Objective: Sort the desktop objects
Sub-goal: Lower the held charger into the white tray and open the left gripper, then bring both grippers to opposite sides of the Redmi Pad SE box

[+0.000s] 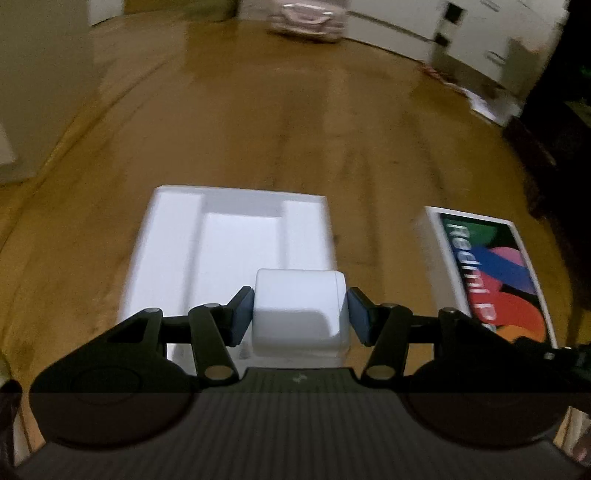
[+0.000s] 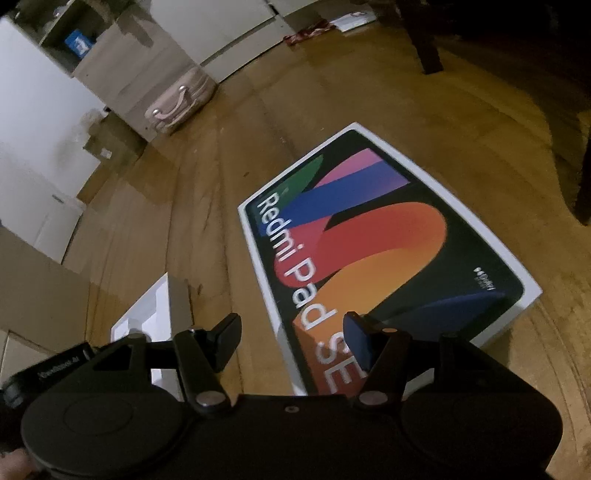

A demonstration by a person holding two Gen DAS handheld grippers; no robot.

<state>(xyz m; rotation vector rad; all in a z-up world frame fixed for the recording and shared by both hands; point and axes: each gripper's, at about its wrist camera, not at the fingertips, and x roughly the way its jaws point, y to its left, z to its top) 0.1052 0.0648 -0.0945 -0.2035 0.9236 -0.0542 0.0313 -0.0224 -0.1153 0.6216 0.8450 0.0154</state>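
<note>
My left gripper [image 1: 300, 312] is shut on a white charger block [image 1: 301, 314] and holds it over the near end of a white moulded box tray [image 1: 170, 251] on the wooden floor. The tray's recesses look empty. A colourful Redmi Pad SE box lid [image 1: 498, 269] lies to the tray's right. In the right wrist view my right gripper [image 2: 291, 343] is open and empty, hovering above the near left corner of the Redmi Pad SE lid [image 2: 388, 243]. The tray's corner [image 2: 155, 314] shows at lower left there.
A pink suitcase [image 2: 181, 107] lies against white cabinets [image 2: 229, 33] at the far end of the floor. Dark furniture legs [image 2: 424, 44] stand to the right. Papers and a red item [image 2: 314, 29] lie near the far wall.
</note>
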